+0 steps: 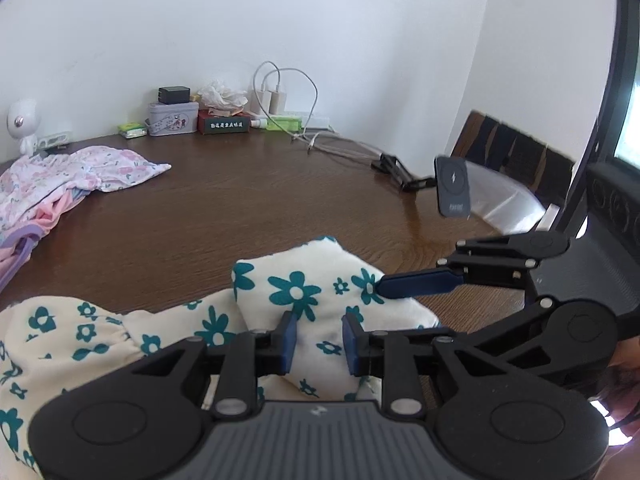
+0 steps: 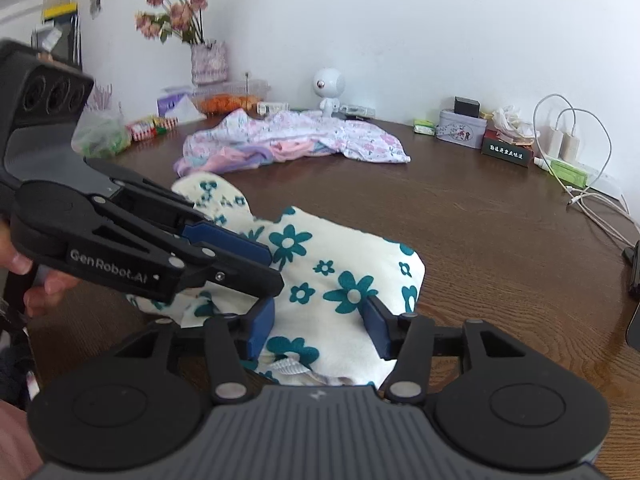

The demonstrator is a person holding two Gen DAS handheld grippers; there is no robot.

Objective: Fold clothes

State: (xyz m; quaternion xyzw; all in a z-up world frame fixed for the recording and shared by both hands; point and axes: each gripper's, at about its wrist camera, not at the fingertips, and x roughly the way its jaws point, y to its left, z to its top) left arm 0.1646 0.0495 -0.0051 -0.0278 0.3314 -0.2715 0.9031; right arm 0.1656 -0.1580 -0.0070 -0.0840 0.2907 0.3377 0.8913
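A cream garment (image 1: 312, 304) printed with teal flowers lies bunched in soft, thick folds at the lower centre of both views, resting on the dark brown wood-grain worktop (image 1: 248, 200). Its cloth looks plush and matte, with a gathered, ruffled band at the lower left of the left wrist view.

The left gripper (image 1: 319, 340), black hard plastic with blue rubbery pads, has its jaws partly apart, straddling a raised fold of the cream cloth; whether the pads press on it cannot be told. In the right wrist view the same gripper (image 2: 266, 264) enters from the left, its narrow tips on the fabric.

The right gripper (image 2: 320, 330) stands wider open, a broad hump of the garment between its blue pads, which do not clearly pinch it. From the left wrist view it (image 1: 380, 284) enters from the right, a blue tip touching the cloth's edge.

Farther back, a crumpled pile of thin pink and lilac floral clothes (image 2: 292, 140) lies loose. Along the white wall stand a rounded white figurine (image 2: 329, 90), a metal tin (image 2: 460, 132) and looped white cables (image 2: 576, 148).
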